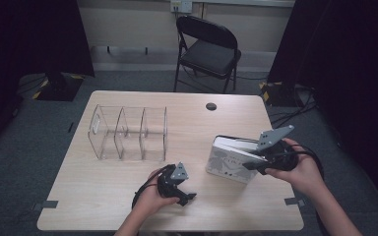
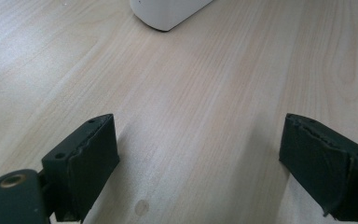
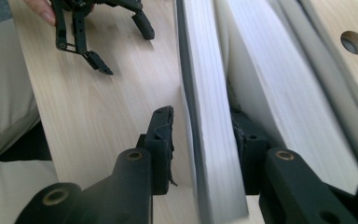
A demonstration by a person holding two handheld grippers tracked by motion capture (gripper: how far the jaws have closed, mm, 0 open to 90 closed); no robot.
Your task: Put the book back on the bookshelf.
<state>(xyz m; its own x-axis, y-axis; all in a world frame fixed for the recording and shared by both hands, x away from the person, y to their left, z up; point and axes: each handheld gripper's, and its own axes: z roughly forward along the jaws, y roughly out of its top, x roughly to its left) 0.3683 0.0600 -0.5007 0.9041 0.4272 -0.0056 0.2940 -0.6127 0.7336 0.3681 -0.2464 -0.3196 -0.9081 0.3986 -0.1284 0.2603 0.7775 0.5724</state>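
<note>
Table (image 1: 103,196): right claw (image 3: 200,135) clamps a book (image 3: 209,140), cover hidden; left claw (image 2: 198,163) apart.

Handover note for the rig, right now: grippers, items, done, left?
Left hand-held gripper: open, empty, low over the table near its front edge.
Right hand-held gripper: jaws either side of the front book; full clamp unclear.
Books: standing as a group right of centre, the front one tilting.
Clear organizer: left of centre, all compartments empty.
Done: no book filed.
Left: probably moving the books into the organizer.
</note>
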